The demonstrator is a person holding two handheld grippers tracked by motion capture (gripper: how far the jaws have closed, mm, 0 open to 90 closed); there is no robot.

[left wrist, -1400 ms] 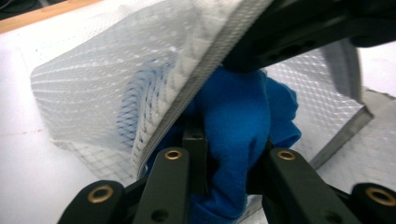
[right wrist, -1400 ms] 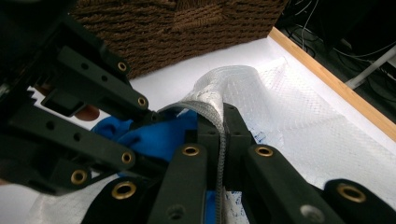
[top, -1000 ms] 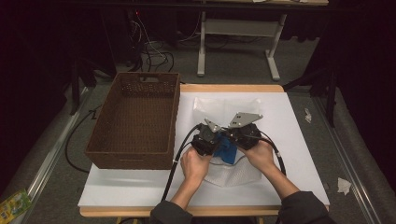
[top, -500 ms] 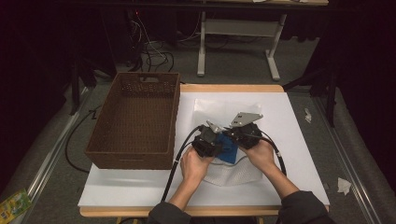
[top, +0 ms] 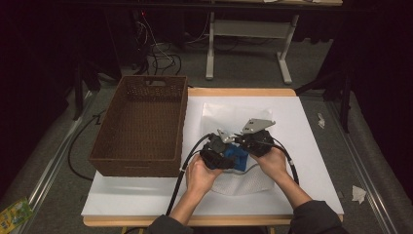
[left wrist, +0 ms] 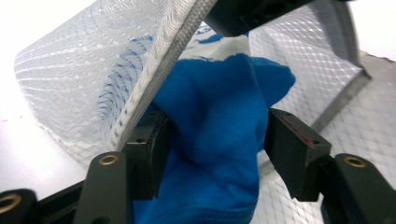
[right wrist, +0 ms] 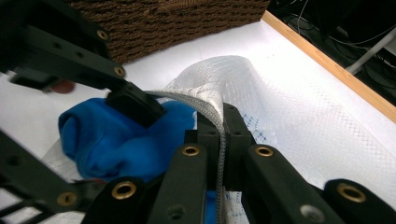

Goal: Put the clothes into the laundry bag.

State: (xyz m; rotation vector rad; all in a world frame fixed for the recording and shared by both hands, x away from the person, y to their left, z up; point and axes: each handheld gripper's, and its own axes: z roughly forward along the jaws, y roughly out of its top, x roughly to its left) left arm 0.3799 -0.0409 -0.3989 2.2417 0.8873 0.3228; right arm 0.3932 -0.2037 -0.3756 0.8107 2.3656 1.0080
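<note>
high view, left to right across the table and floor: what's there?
Green packet on the floor → brown wicker basket → left gripper → right gripper → paper scrap on the floor.

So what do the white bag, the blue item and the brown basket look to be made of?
White bag: sheer synthetic mesh, by its diamond weave and the blue showing through, with a thicker woven edge band.
Blue item: soft matte knit or fleece cloth, judging by its folds.
Brown basket: woven wicker or a plastic imitation.
</note>
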